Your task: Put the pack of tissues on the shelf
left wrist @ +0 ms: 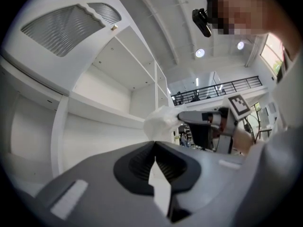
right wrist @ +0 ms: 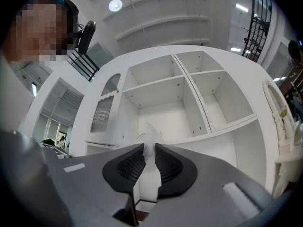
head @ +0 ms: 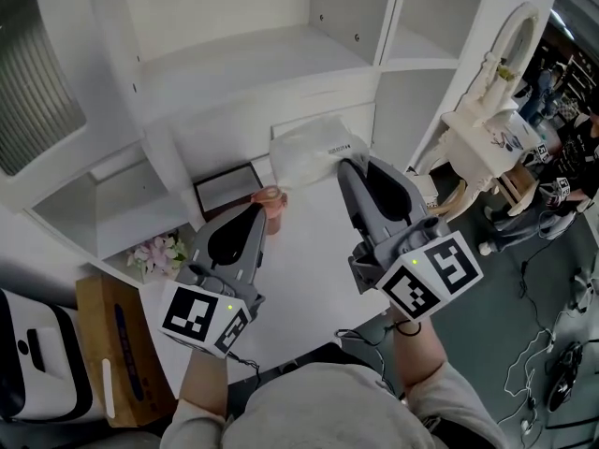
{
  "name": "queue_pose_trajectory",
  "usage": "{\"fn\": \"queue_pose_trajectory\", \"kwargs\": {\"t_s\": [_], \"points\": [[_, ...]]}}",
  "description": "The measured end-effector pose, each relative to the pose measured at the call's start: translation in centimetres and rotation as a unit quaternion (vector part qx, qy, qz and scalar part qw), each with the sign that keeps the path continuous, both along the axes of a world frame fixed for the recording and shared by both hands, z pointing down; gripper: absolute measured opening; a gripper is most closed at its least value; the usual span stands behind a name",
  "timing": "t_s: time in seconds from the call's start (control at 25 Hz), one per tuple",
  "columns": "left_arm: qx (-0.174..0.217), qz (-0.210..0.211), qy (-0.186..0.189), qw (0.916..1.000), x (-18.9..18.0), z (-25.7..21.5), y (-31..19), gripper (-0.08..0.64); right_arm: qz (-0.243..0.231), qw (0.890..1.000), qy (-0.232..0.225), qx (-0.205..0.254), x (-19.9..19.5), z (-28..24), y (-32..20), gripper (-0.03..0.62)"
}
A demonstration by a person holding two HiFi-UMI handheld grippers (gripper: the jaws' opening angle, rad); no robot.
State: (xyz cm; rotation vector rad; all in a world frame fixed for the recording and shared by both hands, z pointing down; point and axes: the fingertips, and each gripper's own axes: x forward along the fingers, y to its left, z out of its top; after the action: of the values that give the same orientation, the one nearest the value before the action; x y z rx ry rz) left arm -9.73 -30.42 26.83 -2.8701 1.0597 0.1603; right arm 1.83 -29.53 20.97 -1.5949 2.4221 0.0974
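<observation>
A white tabletop (head: 309, 251) is seen before a white shelf unit (head: 281, 54) with open compartments, in a high room lit by round ceiling lamps. The pack of tissues (head: 314, 150), white in a crinkled clear wrapper, is held above the tabletop, just in front of the unit's lower part. Its wrapper is pinched between the clenched jaws of the right gripper (head: 348, 165). The left gripper (head: 256, 211) is closed on nothing. A small pink container (head: 271, 201), a dark-framed box (head: 227, 187) and flowers (head: 159, 251) are set near it.
</observation>
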Motion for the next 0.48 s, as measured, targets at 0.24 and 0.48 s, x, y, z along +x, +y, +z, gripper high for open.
{"fn": "queue_pose_trajectory", "kwargs": {"t_s": [0.24, 0.48], "points": [[0.001, -0.028, 0.007, 0.9996, -0.1, -0.7, -0.8, 0.002, -0.022, 0.999, 0.014, 0.027, 0.4, -3.5, -2.1, 0.06], [0.004, -0.054, 0.006, 0.9985, -0.6, -1.1, -1.4, 0.002, -0.042, 0.998, 0.008, 0.044, 0.9, -6.1, -4.6, 0.06]]}}
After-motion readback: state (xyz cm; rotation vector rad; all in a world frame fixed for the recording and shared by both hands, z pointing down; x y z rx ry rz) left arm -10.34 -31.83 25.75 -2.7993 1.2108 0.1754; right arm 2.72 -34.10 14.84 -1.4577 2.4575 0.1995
